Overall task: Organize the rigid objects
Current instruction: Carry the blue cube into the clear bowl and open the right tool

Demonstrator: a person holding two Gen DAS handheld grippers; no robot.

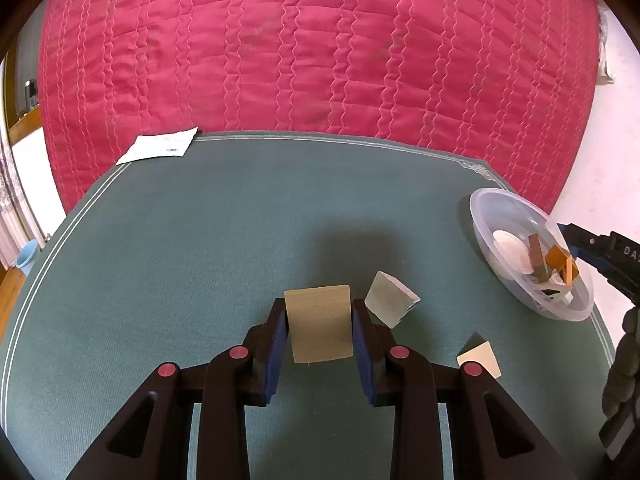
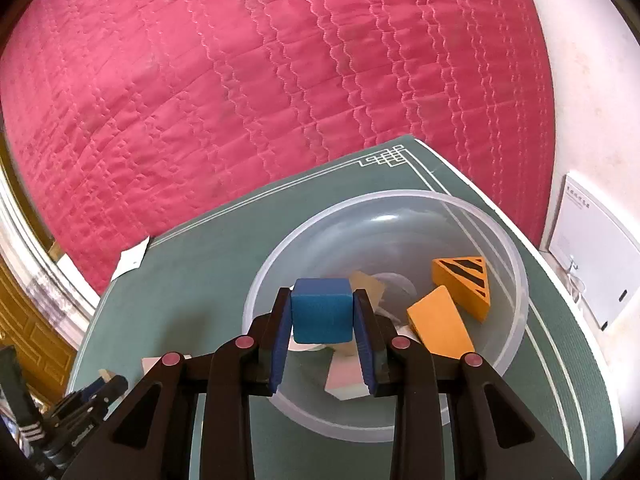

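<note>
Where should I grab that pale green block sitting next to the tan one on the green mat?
Probably from above. The pale green block lies loose and turned cornerwise, apart from the tan block that the left gripper holds. Rotate the jaws to match its skew and close on two opposite flat side faces, not across its corners.

I see my right gripper (image 2: 322, 314) clamped on a blue block (image 2: 322, 316), held above the clear plastic bowl (image 2: 516, 264) on the green bench (image 2: 192, 264). The bowl holds an orange wedge (image 2: 440, 326) and a striped orange triangle (image 2: 466, 280).
</note>
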